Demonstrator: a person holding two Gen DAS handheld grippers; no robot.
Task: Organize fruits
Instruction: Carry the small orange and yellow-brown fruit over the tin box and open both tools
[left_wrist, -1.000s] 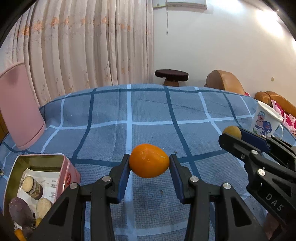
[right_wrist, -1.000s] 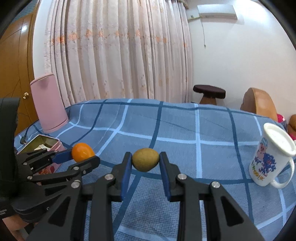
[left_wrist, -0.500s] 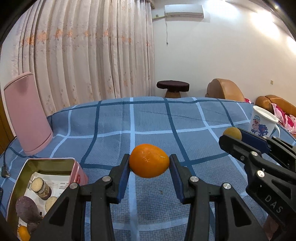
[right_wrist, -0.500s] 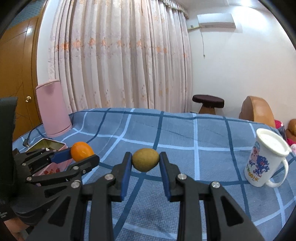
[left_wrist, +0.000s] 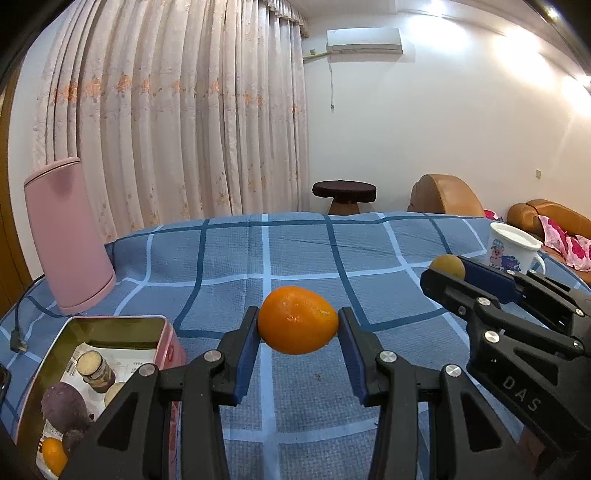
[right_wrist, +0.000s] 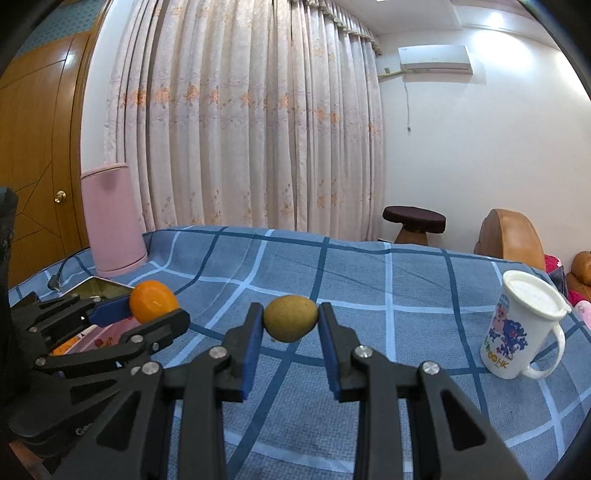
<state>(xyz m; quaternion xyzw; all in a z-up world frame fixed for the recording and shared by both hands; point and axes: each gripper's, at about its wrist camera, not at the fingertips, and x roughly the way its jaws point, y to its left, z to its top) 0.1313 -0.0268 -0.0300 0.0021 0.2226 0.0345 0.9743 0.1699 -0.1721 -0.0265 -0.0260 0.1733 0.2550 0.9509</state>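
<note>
Two fruits were pinched aloft: an orange (left_wrist: 297, 320) by the left gripper (left_wrist: 297, 328), a possibly-kiwi green-brown fruit (right_wrist: 290, 323) by the right gripper (right_wrist: 290, 325); tin (left_wrist: 162, 332) contents were half cut off.

My blue-checked surface (left_wrist: 303, 254): pink canister (left_wrist: 66, 236) far left, open tin (left_wrist: 110, 332) near left, white mug (right_wrist: 524, 339) right.

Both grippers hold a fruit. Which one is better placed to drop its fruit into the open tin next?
Left, probably. The left gripper, shut on the orange, sits beside the tin; the right gripper with its green-brown fruit is farther over, toward the mug.
</note>
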